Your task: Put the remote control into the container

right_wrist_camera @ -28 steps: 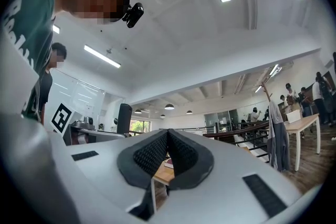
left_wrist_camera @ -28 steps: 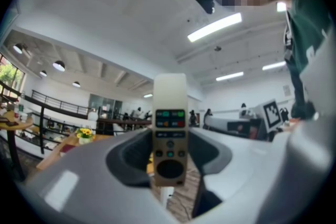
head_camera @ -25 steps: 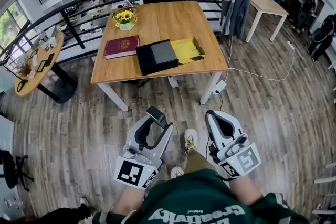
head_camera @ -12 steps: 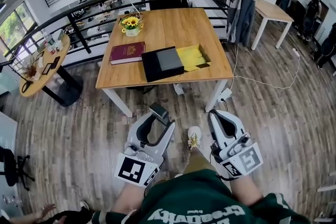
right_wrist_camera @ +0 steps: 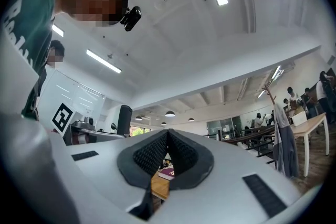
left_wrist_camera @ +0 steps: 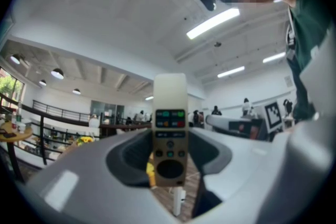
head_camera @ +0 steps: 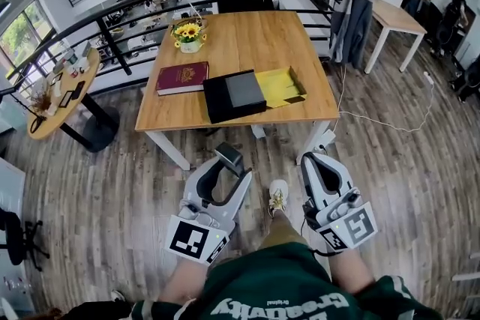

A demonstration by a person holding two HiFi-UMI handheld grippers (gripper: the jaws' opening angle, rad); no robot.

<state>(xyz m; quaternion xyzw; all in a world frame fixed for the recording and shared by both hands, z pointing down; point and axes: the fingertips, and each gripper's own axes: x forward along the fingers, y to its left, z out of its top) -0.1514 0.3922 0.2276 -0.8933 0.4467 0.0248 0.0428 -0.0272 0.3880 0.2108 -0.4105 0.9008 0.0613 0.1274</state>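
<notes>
My left gripper (head_camera: 234, 167) is shut on the remote control (head_camera: 228, 157), held low over the wooden floor in front of the table. In the left gripper view the beige remote (left_wrist_camera: 169, 136) stands upright between the jaws of the left gripper (left_wrist_camera: 169, 157), its buttons facing the camera. My right gripper (head_camera: 316, 160) hangs beside it, shut with nothing in it; in the right gripper view the dark pads (right_wrist_camera: 181, 152) of the right gripper (right_wrist_camera: 168, 135) meet. On the wooden table (head_camera: 247, 37) lie a black box (head_camera: 234, 95) and an open yellow container (head_camera: 279, 85).
A dark red book (head_camera: 182, 77) and a pot of sunflowers (head_camera: 189, 34) are on the table's left half. A round side table (head_camera: 64, 94) stands to the left, a railing (head_camera: 135, 7) runs behind, and a coat rack (head_camera: 360, 0) and several people are at the right.
The table has shifted slightly in the head view as the person steps toward it. Both grippers keep their pose; the left still holds the remote.
</notes>
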